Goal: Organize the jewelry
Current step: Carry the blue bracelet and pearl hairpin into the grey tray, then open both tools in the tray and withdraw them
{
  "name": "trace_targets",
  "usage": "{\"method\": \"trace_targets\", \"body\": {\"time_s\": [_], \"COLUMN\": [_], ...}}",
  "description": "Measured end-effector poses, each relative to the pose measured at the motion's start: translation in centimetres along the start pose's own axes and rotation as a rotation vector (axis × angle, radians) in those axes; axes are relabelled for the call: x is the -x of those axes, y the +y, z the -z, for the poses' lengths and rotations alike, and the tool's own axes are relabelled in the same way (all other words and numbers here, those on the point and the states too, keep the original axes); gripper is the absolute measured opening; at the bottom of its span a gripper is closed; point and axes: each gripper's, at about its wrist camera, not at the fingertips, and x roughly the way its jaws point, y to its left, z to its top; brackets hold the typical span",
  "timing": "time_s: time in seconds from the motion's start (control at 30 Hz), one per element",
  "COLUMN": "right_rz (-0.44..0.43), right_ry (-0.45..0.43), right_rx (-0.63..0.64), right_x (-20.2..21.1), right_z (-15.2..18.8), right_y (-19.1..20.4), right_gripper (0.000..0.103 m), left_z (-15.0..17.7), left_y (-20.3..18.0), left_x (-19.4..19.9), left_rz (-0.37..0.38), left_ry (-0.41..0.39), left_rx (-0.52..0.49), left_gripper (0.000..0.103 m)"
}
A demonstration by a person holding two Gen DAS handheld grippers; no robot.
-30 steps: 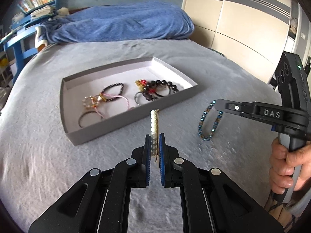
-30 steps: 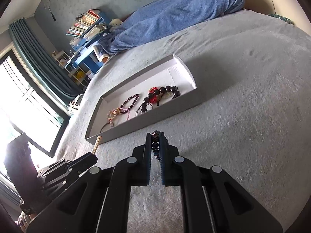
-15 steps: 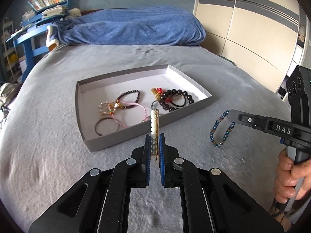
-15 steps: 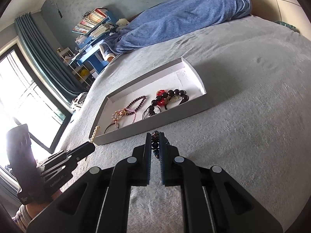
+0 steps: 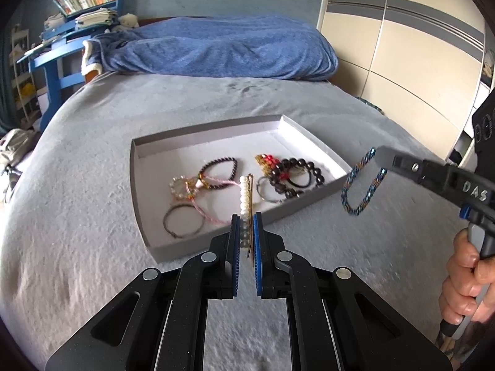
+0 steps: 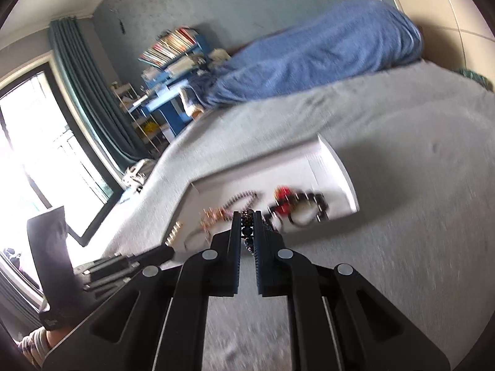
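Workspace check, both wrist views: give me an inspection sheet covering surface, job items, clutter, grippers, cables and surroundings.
Surface: grey bedspread, bare around the tray.
Job's things: shallow grey tray on the bed, holding several bracelets and hair ties; pearl hair pin and blue beaded bracelet both outside it, held in the air.
Clutter: blue blanket bunched at the far end of the bed.
Grippers: left gripper shut on the pearl hair pin, just short of the tray's near wall; right gripper shut on the blue beaded bracelet, which dangles beside the tray's right corner.
Cables: nothing seen.
Surroundings: blue desk with books, wardrobe, curtained window.
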Motion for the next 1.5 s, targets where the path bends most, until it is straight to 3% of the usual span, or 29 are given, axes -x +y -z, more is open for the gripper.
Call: {"method": "trace_targets", "body": {"time_s": [0.4,0.73,0.9,1.13,1.3,1.43,1.47,1.5], "right_rz": [-0.058,-0.130,-0.048,0.097,0.177,0.203,0.205,0.207], "right_ry": [-0.028,0.097,0.155,0.161,0.182,0.192,0.191,0.189], "right_rx": [0.053,0.036,0.007,-0.061,-0.036,0.003,0.010,0.015], "right_x": [-4.1,-9.8,-11.6,-11.6,-12.3,-12.5,-12.5,-12.4], "right_z": [-3.3,-2.7,-1.5,-1.3,-0.9,-0.5,-0.5,-0.4], "right_y": [2.1,2.4,0.5,-2.7,-3.2,-2.9,-2.9,-2.8], "right_gripper": [0.008,0.008,0.008,0.008,0.008,0.011,0.013,0.023], "left_z": [-2.8,-3.2,-2.8,-2.1,-1.8,-1.7,-1.8,-1.8], "left_y": [2.5,3.6,3.3,3.6,4.0,4.3,4.3,4.2], "left_x": [-3.3,-6.4,-7.2,-8.0,-8.2,-7.9,-7.7,-7.5], "left_rz": [-0.027,-0.038,-0.040,-0.054,-0.067,-0.082,-0.081,-0.082], "left_ry": [-0.010,0.039,0.075,0.114,0.127,0.113,0.105,0.099], "left_rx": [0.055,0.085,0.070,0.074,0.090,0.097,0.096,0.094], "left_gripper": [0.009,0.009,0.009,0.009,0.010,0.028,0.033,0.035]}}
